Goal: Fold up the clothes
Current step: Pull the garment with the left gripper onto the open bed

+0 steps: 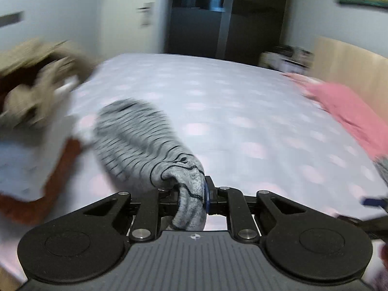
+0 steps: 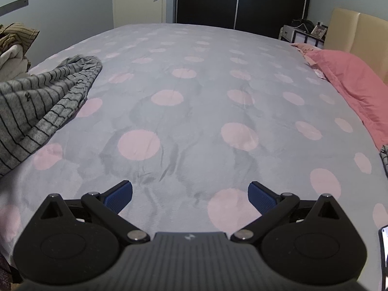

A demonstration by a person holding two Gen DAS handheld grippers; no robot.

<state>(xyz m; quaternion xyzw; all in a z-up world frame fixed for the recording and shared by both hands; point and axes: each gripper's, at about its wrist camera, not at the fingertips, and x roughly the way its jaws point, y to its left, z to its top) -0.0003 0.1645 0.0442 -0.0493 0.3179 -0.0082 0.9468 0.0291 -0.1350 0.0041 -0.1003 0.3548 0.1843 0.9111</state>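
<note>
Left hand-held gripper (image 1: 191, 194) clenched on a bunched corner of the striped top (image 1: 135, 135), lifting it off the bed (image 1: 242, 111), rest trailing leftward. Right hand-held gripper (image 2: 190, 196) released, jaws wide, hovering over the bed, pillow (image 2: 351, 89) far right.

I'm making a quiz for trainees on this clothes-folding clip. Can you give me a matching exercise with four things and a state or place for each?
Things:
1. left tongs
2. right tongs
3. pink pillow
4. striped grey garment

States or places:
A. open above the dotted bedspread
B. at the bed's right edge, by the headboard
C. clamped on bunched fabric
D. trailing across the bed's left side

Pairs: 1-C, 2-A, 3-B, 4-D
</note>
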